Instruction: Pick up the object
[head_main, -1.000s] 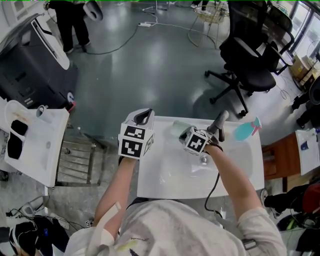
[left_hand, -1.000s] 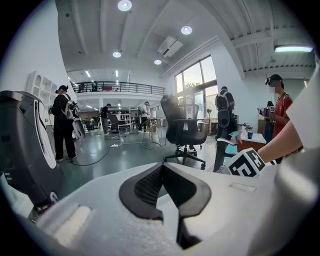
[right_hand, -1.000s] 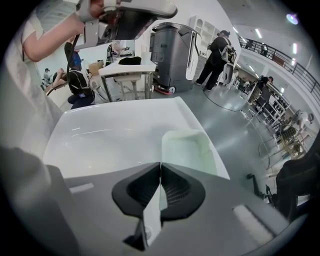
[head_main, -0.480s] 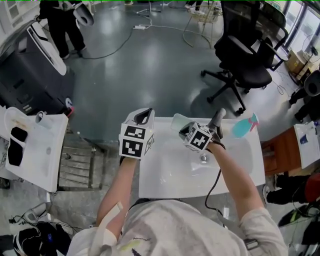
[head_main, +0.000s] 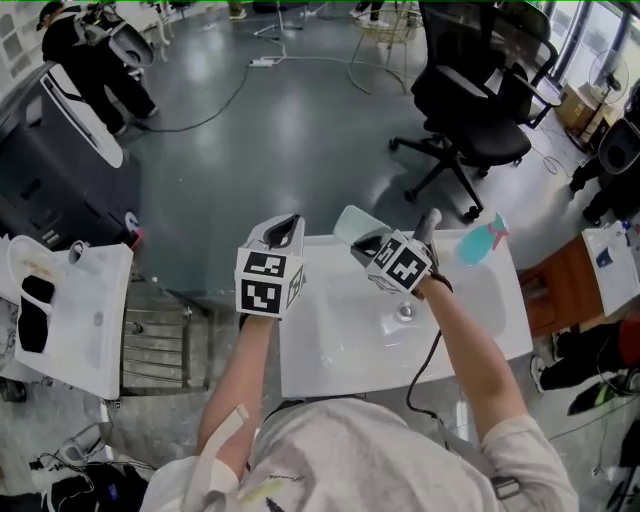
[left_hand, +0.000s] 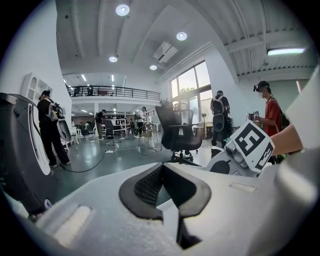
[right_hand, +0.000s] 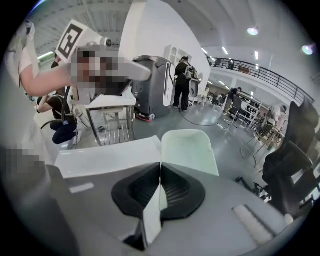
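Note:
A thin, pale green sheet (right_hand: 189, 151) is pinched by its near edge in my right gripper (right_hand: 160, 168), which is shut on it. In the head view the pale green sheet (head_main: 351, 223) sticks out past the far edge of the white basin top (head_main: 330, 355), in front of the right gripper (head_main: 369, 243). To the left of it, over the basin top's far left corner, my left gripper (head_main: 286, 231) is held up. Its pads (left_hand: 145, 186) meet with nothing between them.
A faucet (head_main: 428, 224) and a drain (head_main: 404, 312) sit in the basin, and a teal spray bottle (head_main: 478, 240) lies at its far right. A black office chair (head_main: 470, 105) stands beyond. A white table (head_main: 70, 300) and a metal rack (head_main: 155, 330) are to the left.
The right gripper has carried the pale green sheet a little farther out past the basin top's far edge. The left gripper has kept its place.

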